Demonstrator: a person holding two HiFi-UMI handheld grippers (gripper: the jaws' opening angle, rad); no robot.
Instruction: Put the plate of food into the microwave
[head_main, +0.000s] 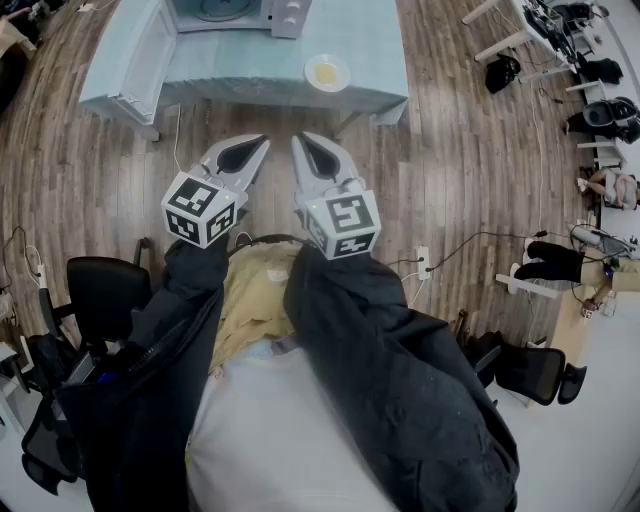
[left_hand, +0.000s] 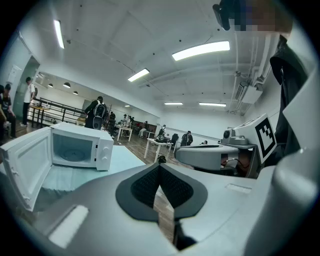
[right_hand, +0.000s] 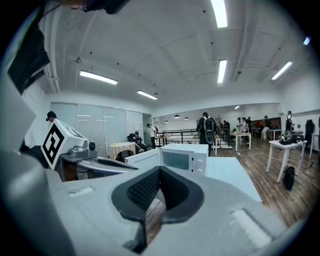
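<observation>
Your left hand-held gripper (head_main: 256, 148) and right hand-held gripper (head_main: 304, 148) are both closed on nothing, side by side short of the desk (head_main: 220, 70). The plate of food (head_main: 327, 72) lies well ahead, just right of the right one. The microwave (head_main: 232, 12) stands open beyond the left. Expect a stiff, light, slick, breakable plate: pinch its near rim and keep it level.

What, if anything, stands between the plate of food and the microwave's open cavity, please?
Nothing visible does. In the head view, the plate of food sits on the blue-covered table, just right of the microwave, whose door is swung wide open to the left.
</observation>
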